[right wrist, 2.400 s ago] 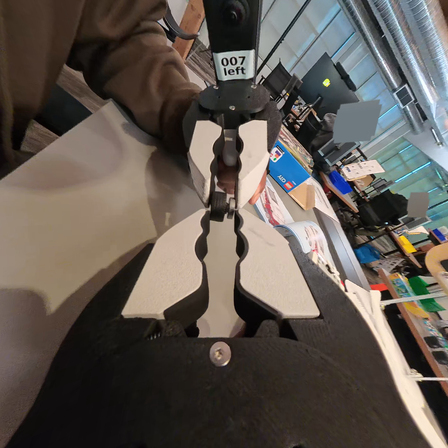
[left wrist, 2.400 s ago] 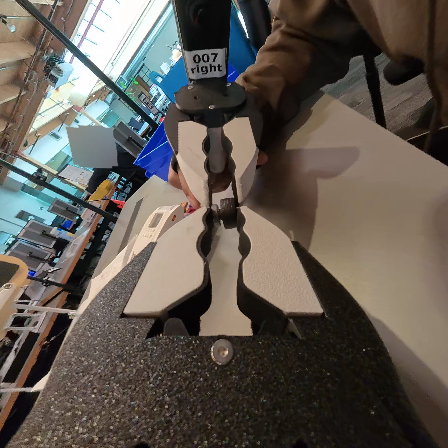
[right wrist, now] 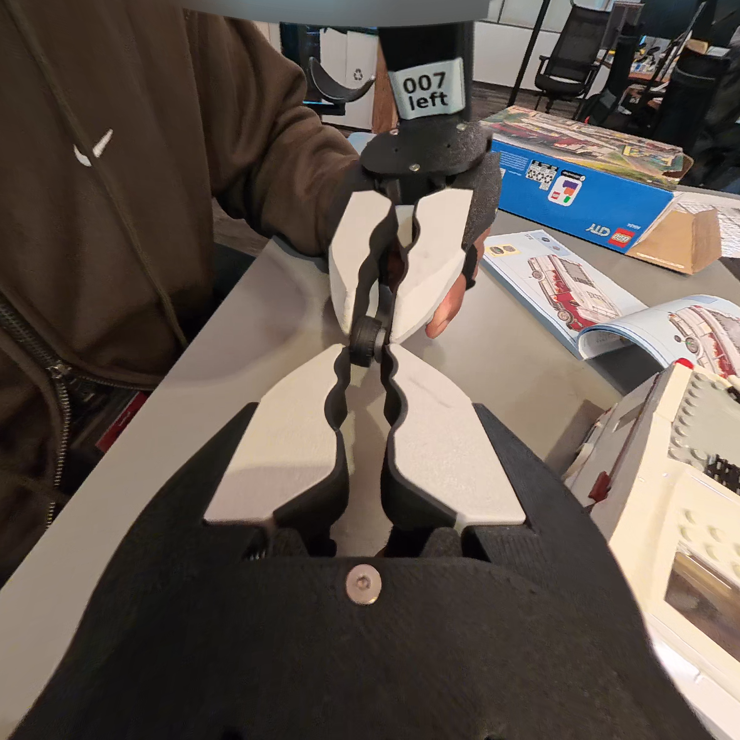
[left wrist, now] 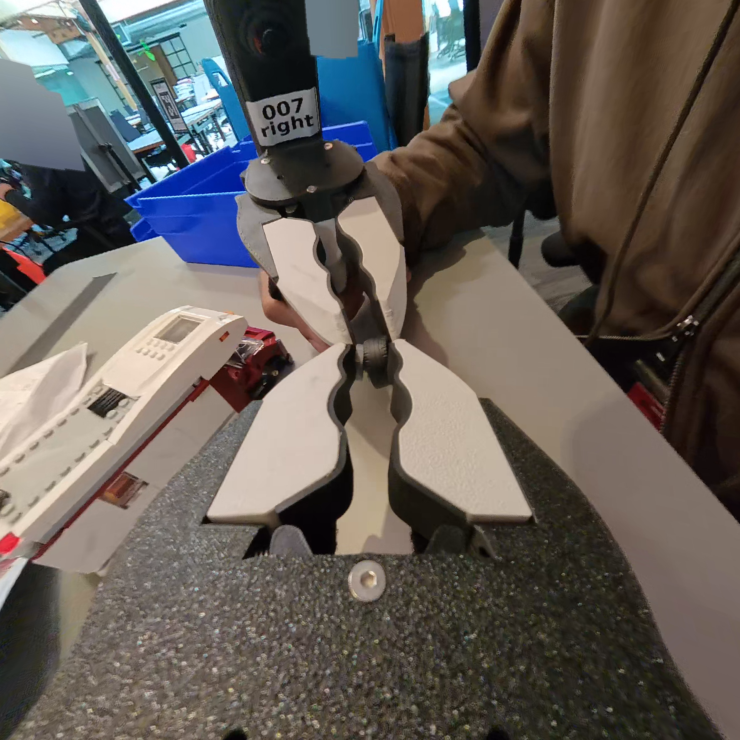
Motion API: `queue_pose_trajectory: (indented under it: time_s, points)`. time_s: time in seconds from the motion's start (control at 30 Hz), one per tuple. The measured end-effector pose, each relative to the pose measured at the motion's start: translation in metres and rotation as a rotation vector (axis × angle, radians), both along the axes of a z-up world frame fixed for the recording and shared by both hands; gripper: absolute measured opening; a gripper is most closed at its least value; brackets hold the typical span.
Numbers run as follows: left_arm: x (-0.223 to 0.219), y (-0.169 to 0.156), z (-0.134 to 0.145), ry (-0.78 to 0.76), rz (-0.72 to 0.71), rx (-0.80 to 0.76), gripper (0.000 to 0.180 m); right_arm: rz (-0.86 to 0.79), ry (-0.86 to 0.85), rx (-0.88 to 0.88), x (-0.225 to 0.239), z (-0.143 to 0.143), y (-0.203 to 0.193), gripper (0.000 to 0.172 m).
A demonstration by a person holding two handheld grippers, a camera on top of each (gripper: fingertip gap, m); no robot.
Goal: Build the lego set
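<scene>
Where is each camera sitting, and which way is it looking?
Left wrist view: rides on the left gripper, looking along its fingers across the grey table toward the right gripper and a brown sleeve.
Right wrist view: rides on the right gripper, facing back at the left gripper and the person's hand.
Shared: both see the small black wheel where the tips meet, and the white brick model.

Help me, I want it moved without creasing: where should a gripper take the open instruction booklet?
Probably the arched bundle of pages at the booklet's right half, coming in low from its near edge in the right wrist view. There the pages lift off the table; the left half lies flat, offering no edge.
</scene>
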State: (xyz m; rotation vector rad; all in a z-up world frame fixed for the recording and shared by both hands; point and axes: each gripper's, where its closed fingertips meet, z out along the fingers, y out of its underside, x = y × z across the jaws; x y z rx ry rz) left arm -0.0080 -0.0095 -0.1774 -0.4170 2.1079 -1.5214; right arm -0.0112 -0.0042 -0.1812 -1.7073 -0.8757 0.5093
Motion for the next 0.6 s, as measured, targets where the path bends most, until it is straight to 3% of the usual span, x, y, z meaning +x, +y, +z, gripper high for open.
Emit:
queue_pose_trajectory:
  time_s: [0.27,0.47,0.6]
  points:
    - [0.002,0.001,0.008,0.084,-0.017,-0.134,0.016,-0.009,0.04,0.001,0.001,0.006,0.001,0.014]
    - [0.015,0.017,0.015,0.152,0.058,-0.274,0.016,-0.145,0.118,0.019,0.016,0.016,0.015,0.017]
    - [0.017,0.021,0.026,0.148,0.062,-0.368,0.016,-0.17,0.195,-0.03,0.019,0.02,0.018,0.032]
